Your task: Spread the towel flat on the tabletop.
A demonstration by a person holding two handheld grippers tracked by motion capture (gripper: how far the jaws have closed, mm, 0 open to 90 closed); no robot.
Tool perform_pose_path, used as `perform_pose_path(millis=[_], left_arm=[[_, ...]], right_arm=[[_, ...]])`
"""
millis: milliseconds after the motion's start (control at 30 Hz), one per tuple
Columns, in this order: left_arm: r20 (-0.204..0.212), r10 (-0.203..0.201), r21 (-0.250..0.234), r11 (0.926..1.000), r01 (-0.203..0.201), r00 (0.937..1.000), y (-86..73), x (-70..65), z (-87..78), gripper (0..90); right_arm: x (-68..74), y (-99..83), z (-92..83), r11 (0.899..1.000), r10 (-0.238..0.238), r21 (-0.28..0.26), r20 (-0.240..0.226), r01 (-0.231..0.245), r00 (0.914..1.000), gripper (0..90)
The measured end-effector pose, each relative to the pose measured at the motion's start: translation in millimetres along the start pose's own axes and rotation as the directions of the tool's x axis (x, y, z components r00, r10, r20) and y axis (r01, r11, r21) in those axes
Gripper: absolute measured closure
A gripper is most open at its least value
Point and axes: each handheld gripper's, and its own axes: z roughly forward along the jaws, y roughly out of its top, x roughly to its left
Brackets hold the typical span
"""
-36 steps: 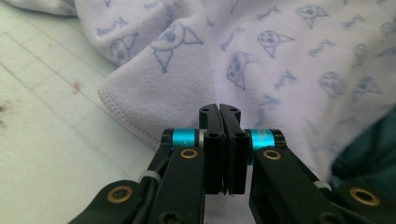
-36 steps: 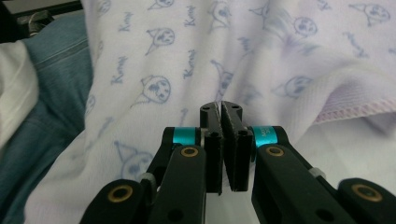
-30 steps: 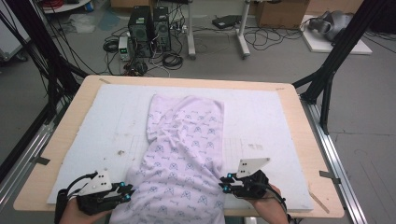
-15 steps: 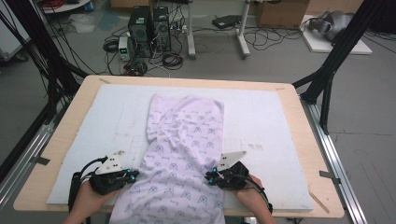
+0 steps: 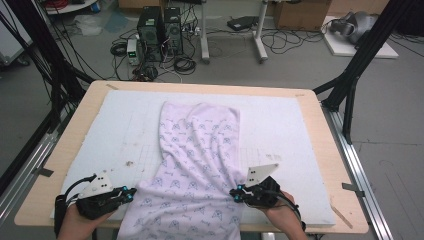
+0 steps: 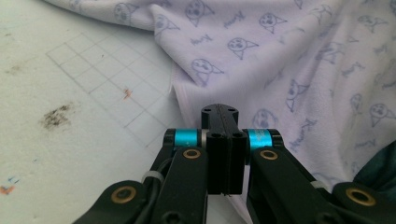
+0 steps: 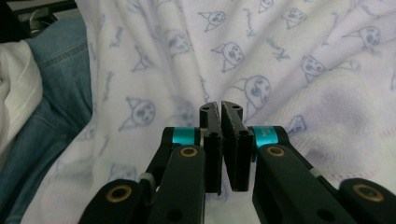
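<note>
A wooden table [image 5: 320,150] covered by a pale padded mat [image 5: 280,125] stands in a workshop, with computer towers [image 5: 160,27] and loose cables on the grey floor beyond its far edge. At the near left, the left gripper [image 5: 127,194] lies low over the mat, its jaws having just been closing and now pressed together on the left edge of a lilac cloth [image 5: 200,160]; in the left gripper view that gripper [image 6: 219,109] has its black jaws tight against each other with the cloth's hem [image 6: 184,100] caught at their tips. At the near right, the right gripper [image 5: 234,192] mirrors it, jaws likewise just closed and pinching the cloth's right edge; in the right gripper view the gripper [image 7: 220,108] shows the jaws almost meeting, a thin fold of the printed cloth [image 7: 224,51] between them. Each gripper is held by a hand coming in from the bottom of the high view, the right hand [image 5: 282,212] and the left hand [image 5: 80,225]. The cloth, printed with small cat faces, runs lengthwise down the middle of the mat, wrinkled between the two grippers, its near end hanging over the table's front edge. On the mat to the left of the cloth are a faint pencilled grid [image 6: 112,79] and a dark smudge [image 6: 56,116]. Blue jeans [image 7: 60,93] show beside the cloth in the right gripper view.
</note>
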Motion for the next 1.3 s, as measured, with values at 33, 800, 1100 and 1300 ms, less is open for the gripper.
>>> perform_pose_path(millis=[33,800,1100,1300], left_arm=[[0.002,0.003,-0.003,1.0000,-0.003,1.0000,1.5,0.2,0.6,89.4],[0.078,0.011,0.057,0.9983,-0.015,0.9969,36.6,42.7,58.6,82.1],[0.100,0.050,0.153,0.9862,-0.065,0.9938,28.3,42.3,67.3,87.1],[0.112,0.059,0.143,0.9869,-0.075,0.9919,28.1,43.2,71.9,81.6]], right_arm=[[-0.2,-2.2,-4.0,1.000,0.015,-0.010,0.001,-0.015,0.9999,85.3],[-35.4,-4.2,23.5,0.997,0.060,0.038,0.104,-0.064,0.9927,71.6],[-35.6,-9.5,19.3,0.997,0.076,0.027,0.103,-0.079,0.9918,69.7],[-36.5,-9.2,20.4,0.997,0.077,0.021,0.104,-0.079,0.9916,67.5]])
